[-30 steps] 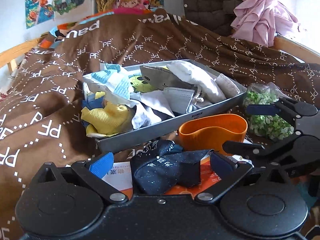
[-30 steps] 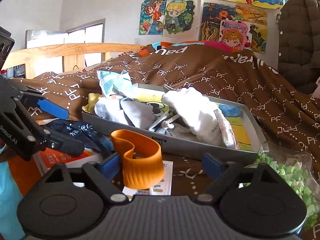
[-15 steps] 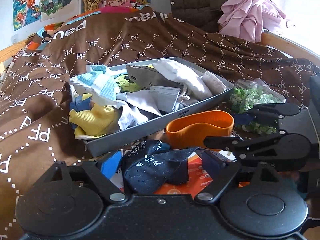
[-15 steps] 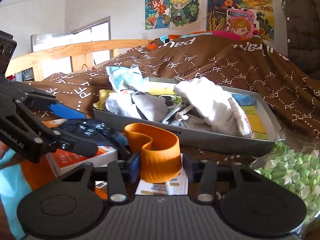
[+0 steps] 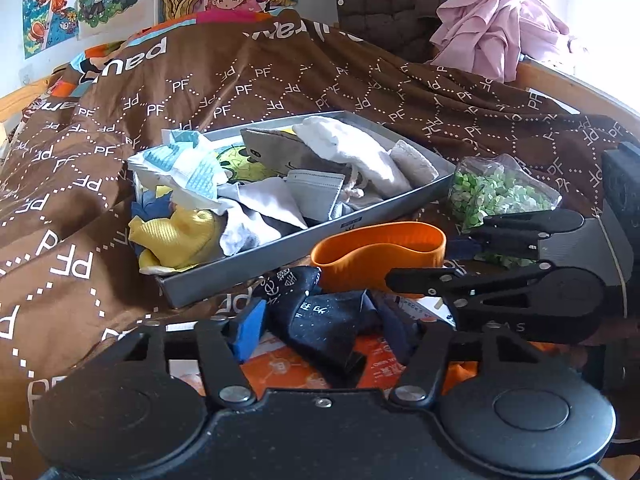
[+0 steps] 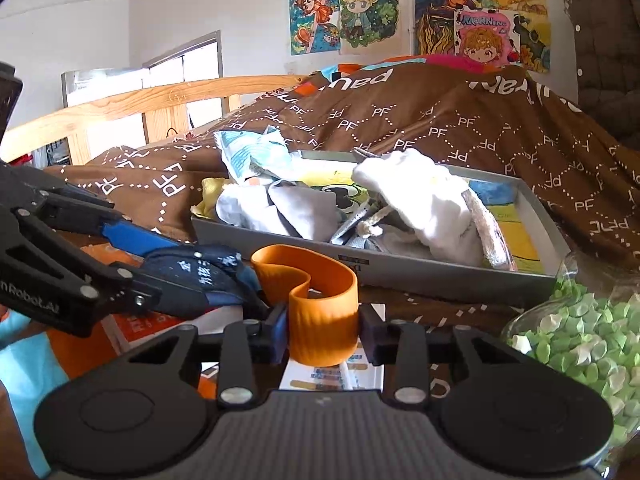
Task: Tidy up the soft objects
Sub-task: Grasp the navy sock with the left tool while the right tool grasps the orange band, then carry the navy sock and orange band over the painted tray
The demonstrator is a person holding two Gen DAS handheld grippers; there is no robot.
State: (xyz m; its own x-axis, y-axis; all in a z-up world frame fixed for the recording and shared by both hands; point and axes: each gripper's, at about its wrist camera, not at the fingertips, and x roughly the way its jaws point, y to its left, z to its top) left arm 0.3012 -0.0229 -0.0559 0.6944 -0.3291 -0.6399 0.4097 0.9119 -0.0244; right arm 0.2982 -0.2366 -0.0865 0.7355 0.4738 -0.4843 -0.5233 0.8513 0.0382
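A dark navy sock [image 5: 320,320] with white characters lies on an orange booklet [image 5: 288,368], between the blue pads of my left gripper [image 5: 322,330]. Its jaws are closing around the sock, and I see no firm pinch. From the right wrist view, the left gripper [image 6: 168,268] reaches in from the left with the sock [image 6: 200,276] between its fingers. My right gripper [image 6: 324,332] is shut on a soft orange band [image 6: 320,312], still squeezing it into a fold. That band [image 5: 380,248] sits just in front of the grey tray [image 5: 280,248], with the right gripper [image 5: 432,264] on its right end.
The grey tray [image 6: 400,268] holds several cloths, white, grey and yellow. A clear jar of green paper stars [image 6: 580,332] stands to its right. A brown patterned blanket [image 5: 240,88] covers the bed behind. A wooden rail [image 6: 120,104] runs at the left.
Both pairs of jaws have narrowed. The right pads came in onto the orange band and pinched it. The left pads drew in close to the navy sock.
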